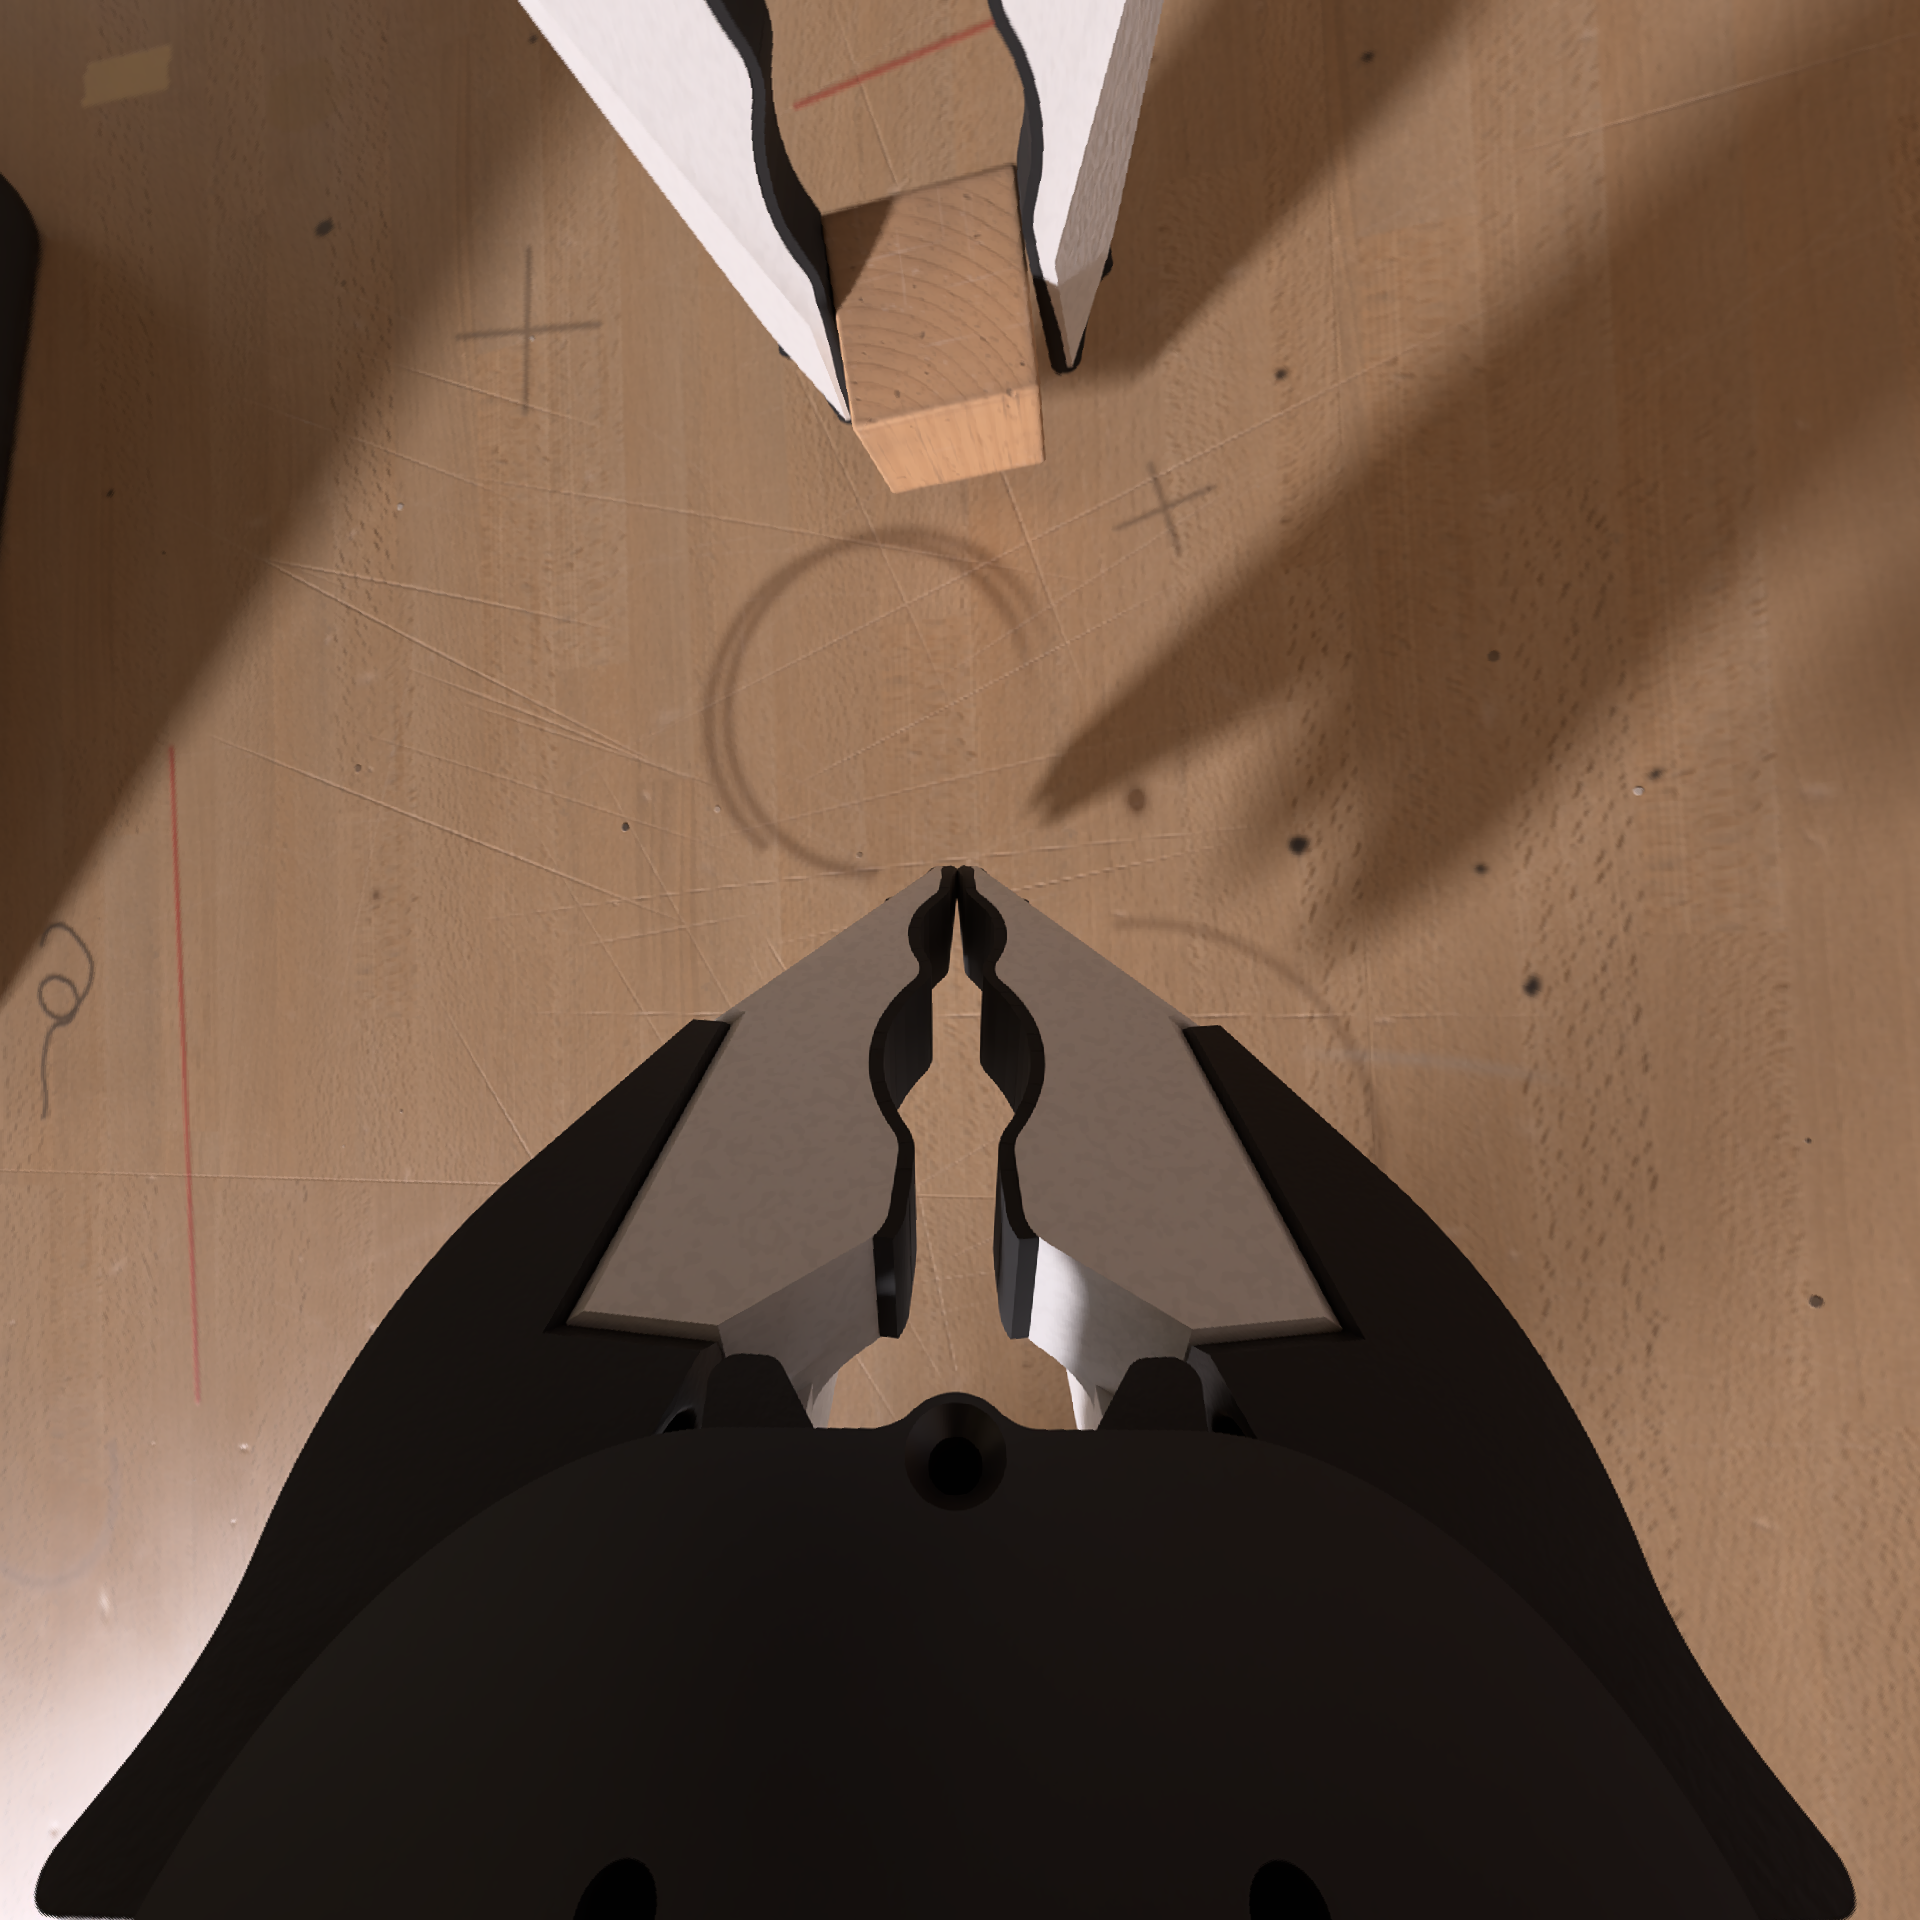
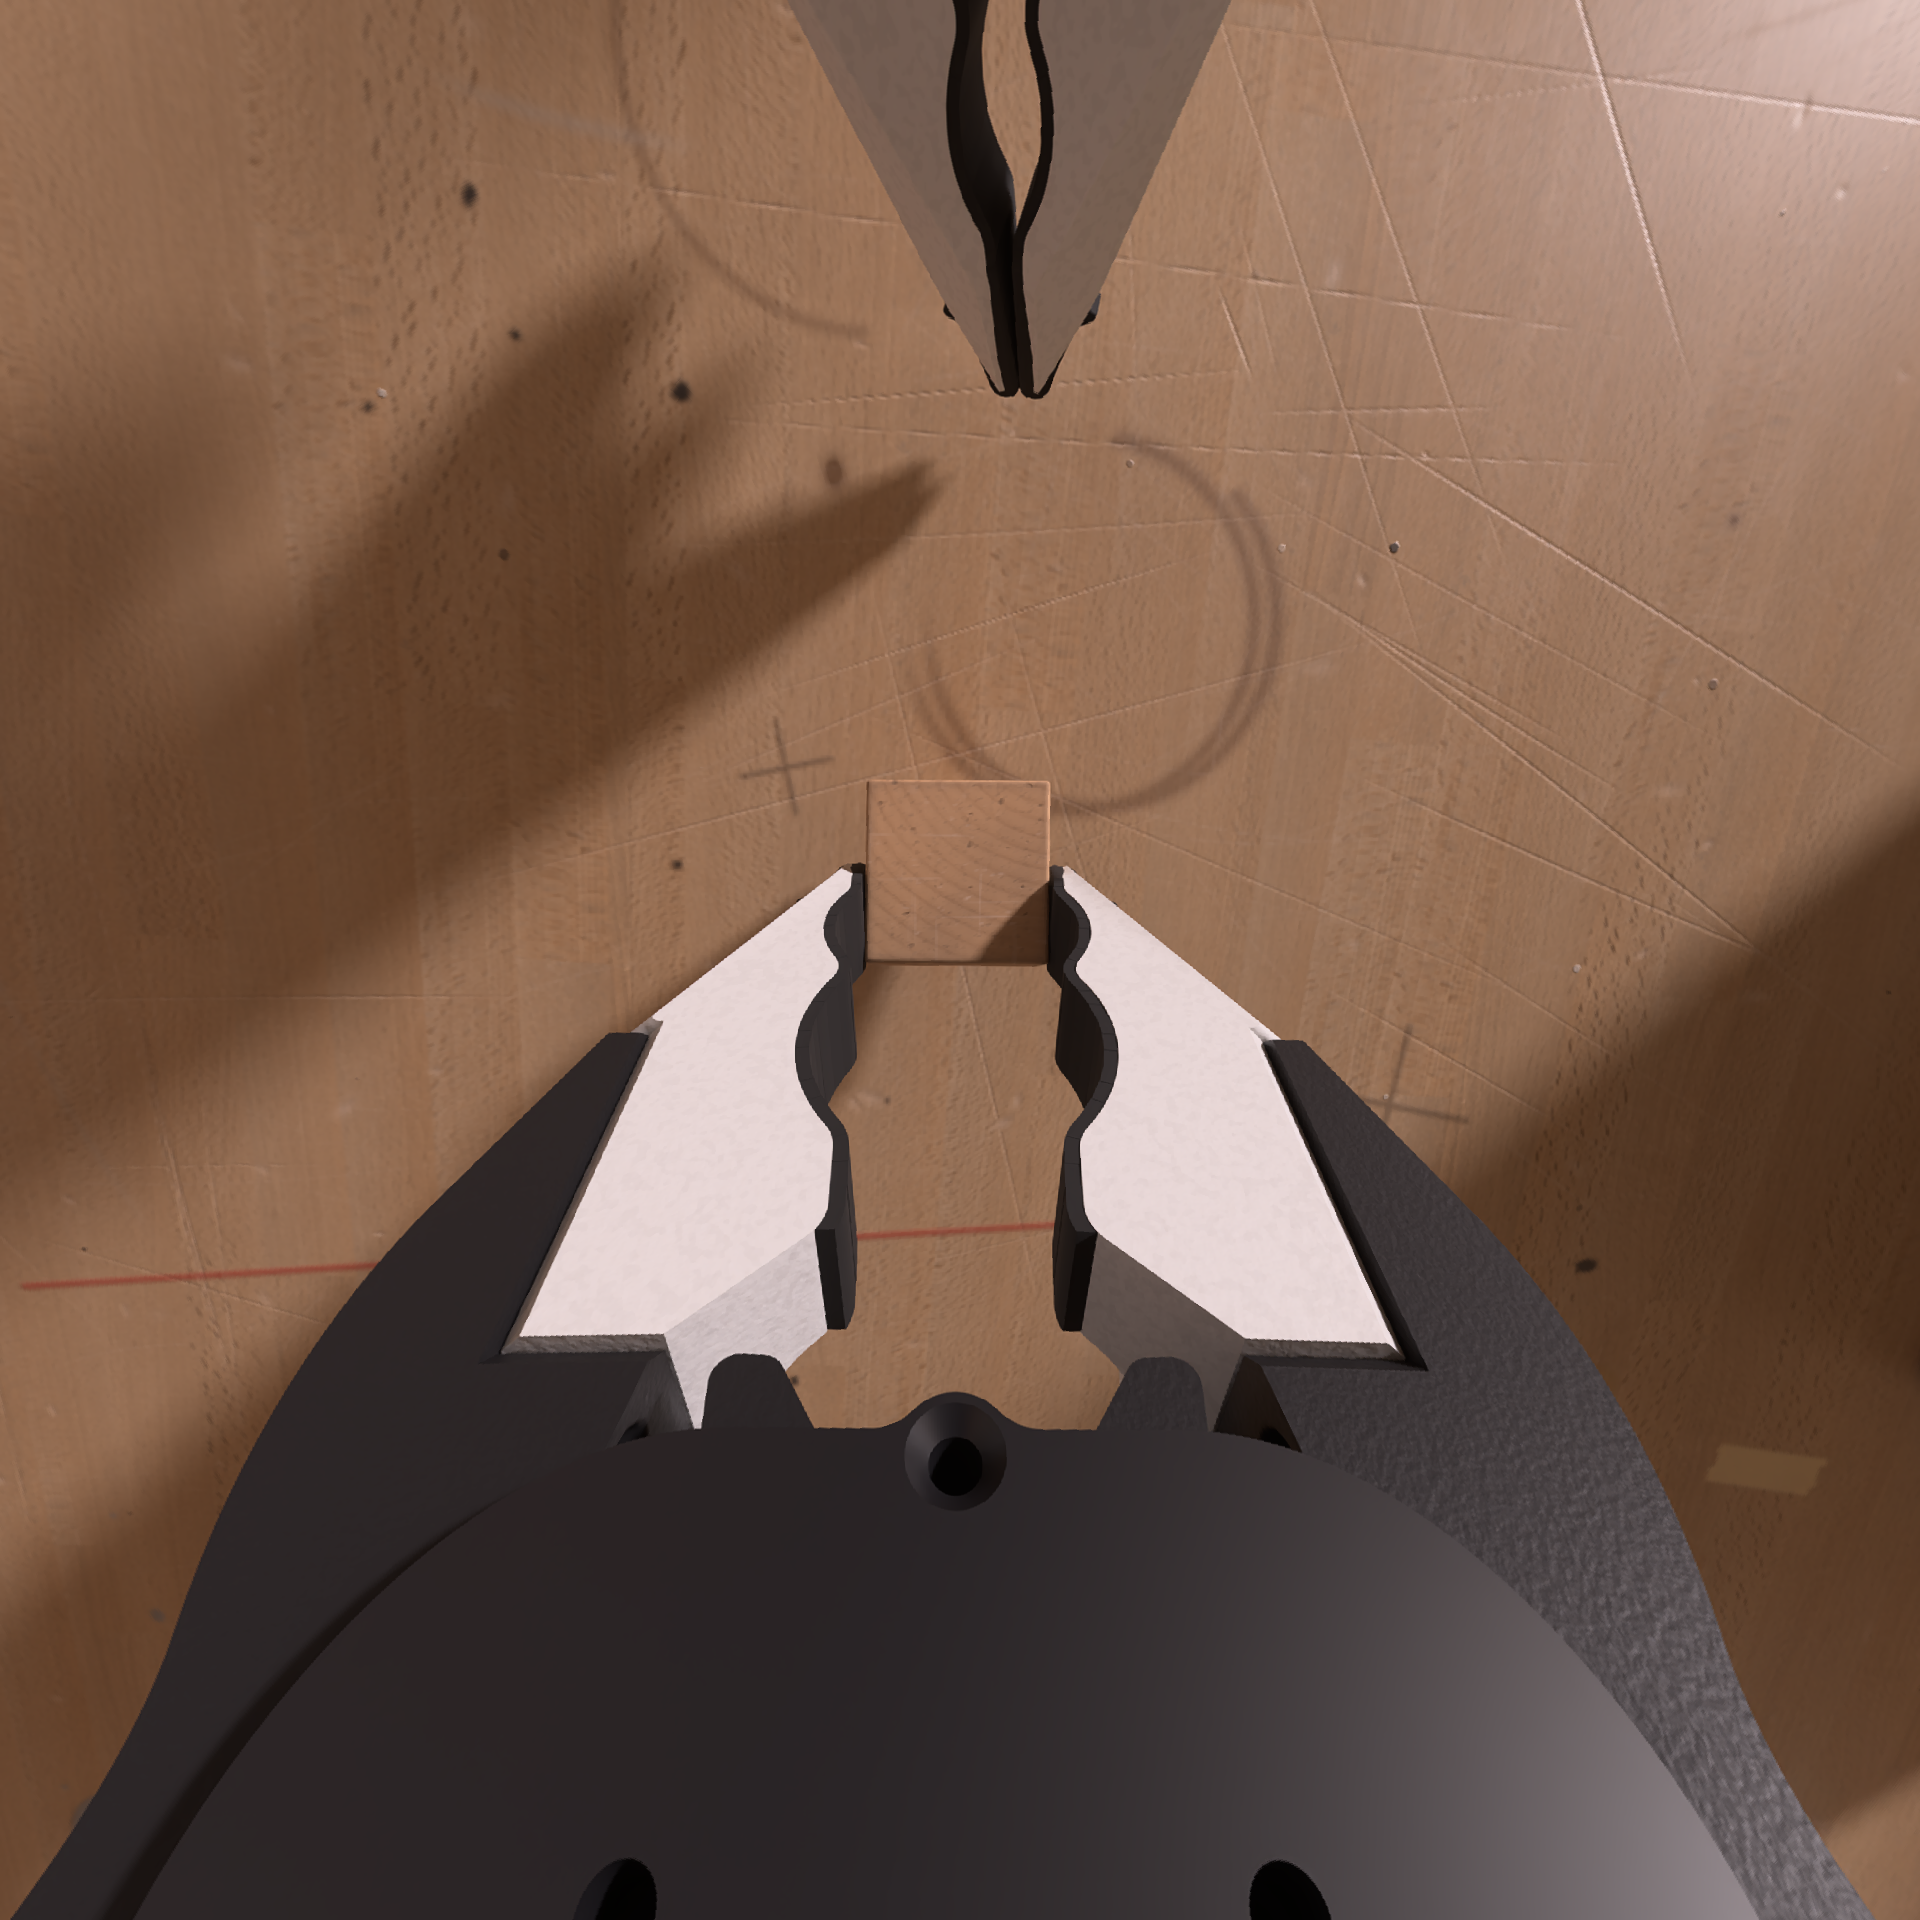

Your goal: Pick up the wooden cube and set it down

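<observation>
The wooden cube (image 2: 956, 831) is a small pale block with end-grain rings on its top. My right gripper (image 2: 956, 883) is shut on it, one fingertip on each side face. In the left wrist view, the right gripper (image 1: 951, 384) comes down from the top edge with the cube (image 1: 935, 312) between its white fingers. I cannot tell whether the cube touches the tabletop. My left gripper (image 1: 956, 873) is shut and empty, with its tips a short way in front of the cube. It also shows at the top of the right wrist view (image 2: 1013, 384).
The wooden tabletop (image 1: 416, 935) has pencil crosses, a drawn circle (image 1: 862, 696) between the two grippers, and a red line (image 1: 185, 1070). A dark object (image 1: 12, 312) stands at the left edge. A piece of tape (image 2: 1766, 1470) lies flat on the table.
</observation>
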Tool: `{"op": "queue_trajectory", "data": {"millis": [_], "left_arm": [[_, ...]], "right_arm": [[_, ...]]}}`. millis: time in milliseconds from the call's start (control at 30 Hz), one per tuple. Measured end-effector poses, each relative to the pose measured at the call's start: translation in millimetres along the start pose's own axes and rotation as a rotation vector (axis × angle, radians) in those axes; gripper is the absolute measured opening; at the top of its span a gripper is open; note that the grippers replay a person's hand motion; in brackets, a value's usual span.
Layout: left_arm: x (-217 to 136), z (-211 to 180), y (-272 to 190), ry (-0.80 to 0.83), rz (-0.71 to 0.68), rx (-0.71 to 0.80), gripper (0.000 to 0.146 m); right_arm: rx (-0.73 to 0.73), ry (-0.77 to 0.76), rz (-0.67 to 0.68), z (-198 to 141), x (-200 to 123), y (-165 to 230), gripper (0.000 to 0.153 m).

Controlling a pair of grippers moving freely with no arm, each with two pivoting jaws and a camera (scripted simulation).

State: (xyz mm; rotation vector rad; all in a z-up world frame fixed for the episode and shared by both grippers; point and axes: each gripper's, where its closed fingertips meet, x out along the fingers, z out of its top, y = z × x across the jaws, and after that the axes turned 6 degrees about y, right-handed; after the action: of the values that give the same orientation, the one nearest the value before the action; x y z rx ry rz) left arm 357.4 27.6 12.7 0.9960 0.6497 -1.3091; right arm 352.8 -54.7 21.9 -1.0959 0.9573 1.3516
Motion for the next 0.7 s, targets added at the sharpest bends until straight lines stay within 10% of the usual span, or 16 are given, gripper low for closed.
{"op": "queue_trajectory", "data": {"millis": [700], "left_arm": [[1.4, 8.6, 4.7, -0.061, 0.027, -0.031, 0.000]], "right_arm": [[0.049, 0.071, 0.105, 3.3, 10.2, -2.3, 0.034]]}}
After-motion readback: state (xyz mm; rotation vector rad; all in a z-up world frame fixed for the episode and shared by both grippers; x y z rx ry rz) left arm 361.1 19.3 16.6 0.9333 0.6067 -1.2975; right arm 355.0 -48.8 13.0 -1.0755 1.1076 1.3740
